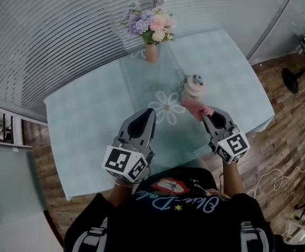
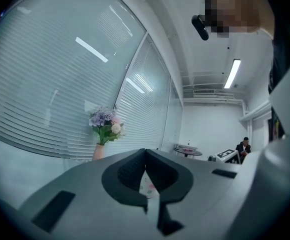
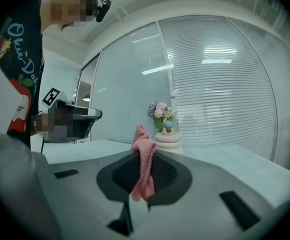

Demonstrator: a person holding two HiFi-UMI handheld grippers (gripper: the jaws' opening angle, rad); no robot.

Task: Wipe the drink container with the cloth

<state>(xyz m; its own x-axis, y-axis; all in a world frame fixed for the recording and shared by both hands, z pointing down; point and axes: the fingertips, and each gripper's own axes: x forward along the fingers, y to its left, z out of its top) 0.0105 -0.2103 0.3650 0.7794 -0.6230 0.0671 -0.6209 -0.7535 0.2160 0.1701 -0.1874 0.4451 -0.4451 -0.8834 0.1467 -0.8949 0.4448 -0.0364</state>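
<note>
Table (image 1: 84, 135) under a pale teal cover, seen from above, with window blinds on the far side. The drink container (image 1: 194, 86), pale and ribbed with a small blue-topped lid, stands upright right of the table's middle, beside a printed daisy (image 1: 166, 107). A vase of flowers (image 1: 151, 31) sits further off, near the far edge. The right gripper (image 1: 203, 116) is at the near right with its jaws pressed together on a pink cloth (image 1: 196, 107). In the right gripper view the cloth (image 3: 144, 165) is pinched between the pads, a fold standing up above them and the rest hanging below. The container (image 3: 168, 136) is just beyond the jaw tips, slightly right. The cloth lies close against the container's near side in the head view; whether they touch is not clear. The left gripper (image 1: 150, 112) is at the near left, well apart from the container, tip pointing toward the far side. Its jaws meet at the tip (image 2: 145, 152) with nothing between them.
</note>
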